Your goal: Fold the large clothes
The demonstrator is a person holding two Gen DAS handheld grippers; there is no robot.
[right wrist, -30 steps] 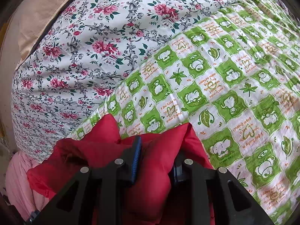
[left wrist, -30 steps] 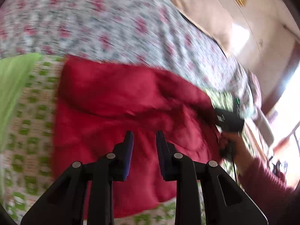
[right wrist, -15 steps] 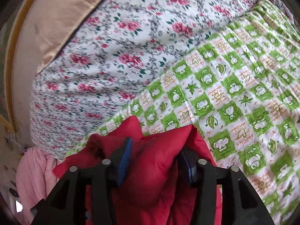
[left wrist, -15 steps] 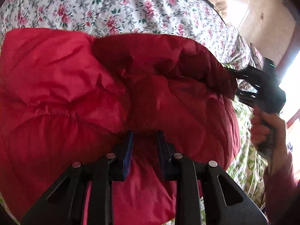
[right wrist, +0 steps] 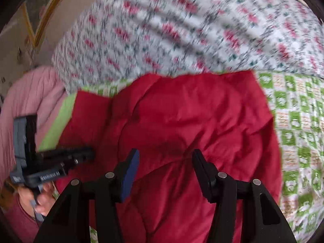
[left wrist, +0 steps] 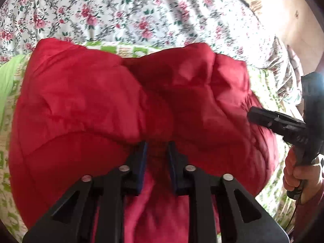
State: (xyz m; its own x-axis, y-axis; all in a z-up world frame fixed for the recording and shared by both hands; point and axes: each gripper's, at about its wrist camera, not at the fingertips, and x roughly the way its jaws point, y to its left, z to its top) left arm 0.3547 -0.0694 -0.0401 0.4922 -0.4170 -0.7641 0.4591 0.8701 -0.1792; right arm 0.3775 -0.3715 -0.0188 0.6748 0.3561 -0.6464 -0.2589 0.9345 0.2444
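A red quilted jacket [left wrist: 121, 105] lies bunched and folded over on a green-and-white checked blanket [right wrist: 293, 121]; it also shows in the right wrist view [right wrist: 192, 121]. My left gripper [left wrist: 157, 147] is nearly closed, with a fold of the red jacket between its blue pads. My right gripper [right wrist: 165, 158] is open and empty just above the jacket. In the left wrist view the right gripper [left wrist: 261, 116] sits at the jacket's right edge. In the right wrist view the left gripper [right wrist: 87, 155] sits at the jacket's left edge.
A floral bedsheet [left wrist: 141, 16] covers the bed behind the blanket. A pink cloth [right wrist: 26, 101] lies at the left. A light green blanket border [left wrist: 8, 81] runs along the left side. A wall and a gold picture frame [right wrist: 42, 24] stand beyond the bed.
My right gripper has opened, let go of the red jacket and drawn back. The jacket now lies folded over on the blanket. My left gripper keeps its hold.
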